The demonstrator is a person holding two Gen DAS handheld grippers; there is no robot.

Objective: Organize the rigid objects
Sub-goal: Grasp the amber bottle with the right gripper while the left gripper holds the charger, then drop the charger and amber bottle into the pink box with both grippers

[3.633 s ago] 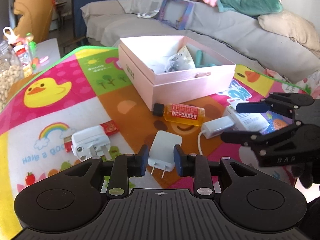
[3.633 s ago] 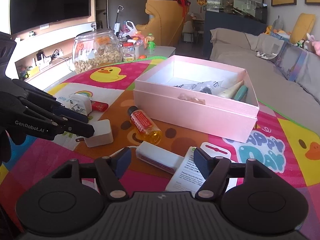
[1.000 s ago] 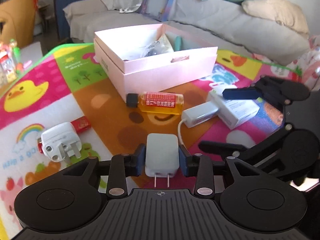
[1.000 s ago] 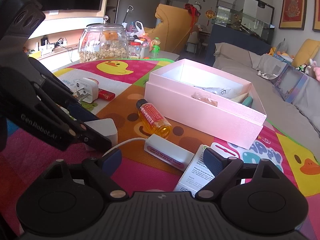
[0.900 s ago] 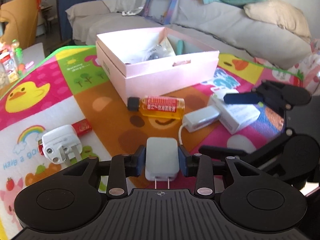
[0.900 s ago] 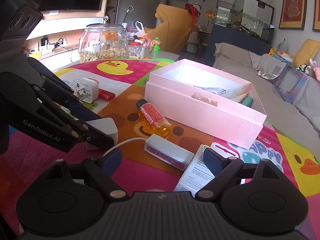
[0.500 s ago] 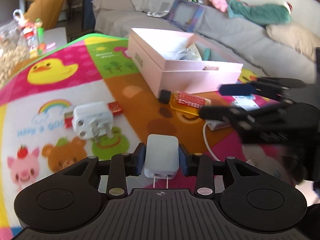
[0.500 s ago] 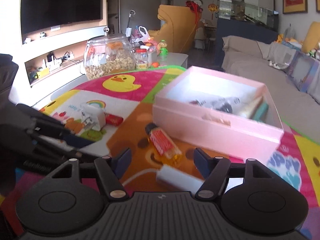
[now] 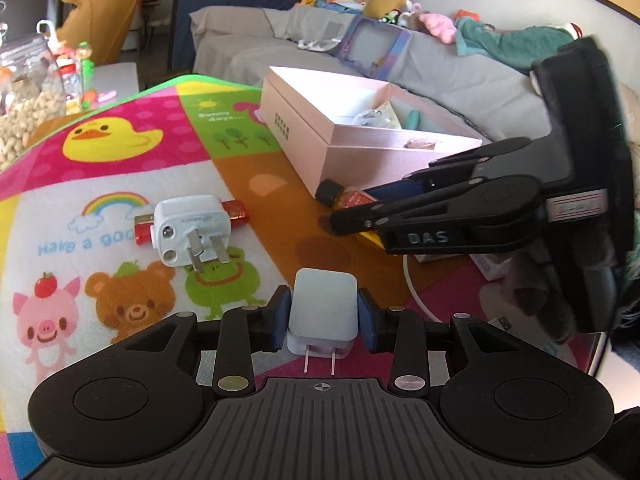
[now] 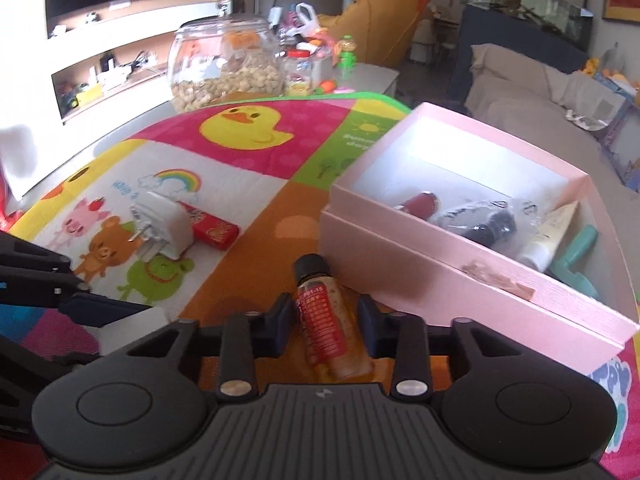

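Glossy amber liquid fills the small clear plastic bottle [image 10: 330, 328] with a black cap and red label, lying on the colourful cartoon-printed fabric mat [image 10: 256, 216] just beside the matte pink cardboard box [image 10: 460, 280]. The right gripper [image 10: 325, 322] straddles the bottle; its jaws have just been closing, though whether the dark pads press it I cannot tell. The left gripper [image 9: 324, 318] clamps a smooth white rounded-square two-prong charger [image 9: 323, 314], prongs toward the camera, close above the mat.
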